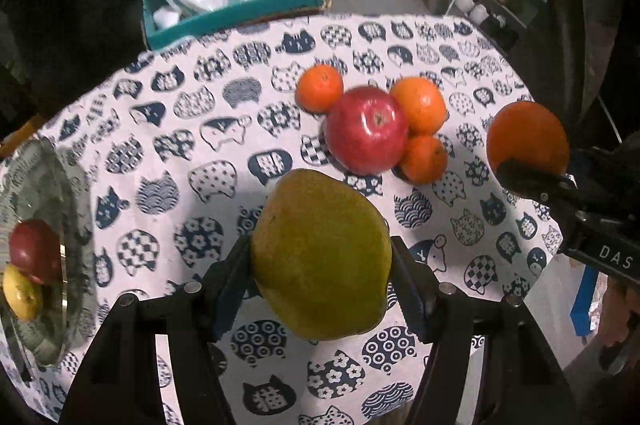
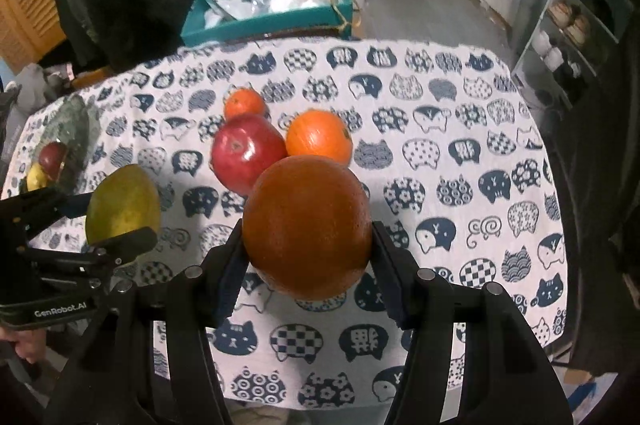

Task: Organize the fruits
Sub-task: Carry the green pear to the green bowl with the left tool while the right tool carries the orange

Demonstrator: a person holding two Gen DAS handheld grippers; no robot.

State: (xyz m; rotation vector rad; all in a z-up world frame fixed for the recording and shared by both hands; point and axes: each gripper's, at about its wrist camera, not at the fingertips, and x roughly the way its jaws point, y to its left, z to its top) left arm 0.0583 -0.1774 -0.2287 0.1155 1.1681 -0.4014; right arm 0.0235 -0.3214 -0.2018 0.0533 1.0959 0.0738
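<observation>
2 claws w/ fruit: left claw (image 1: 322, 261) mango (image 1: 322, 257), right claw (image 2: 306, 253) orange (image 2: 307, 225).

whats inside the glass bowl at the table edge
The glass bowl holds a dark red apple and a yellow fruit touching it. Anything beneath them is hidden.

The tablecloth (image 1: 224, 161) is matt woven cloth printed with cats. The red apple (image 1: 366, 129) has glossy, smooth skin; the mango (image 1: 322, 253) looks duller. At far left the plate (image 1: 60, 185) seems clear glass. Both grippers' fingers (image 2: 232, 273) are matt black plastic.
</observation>
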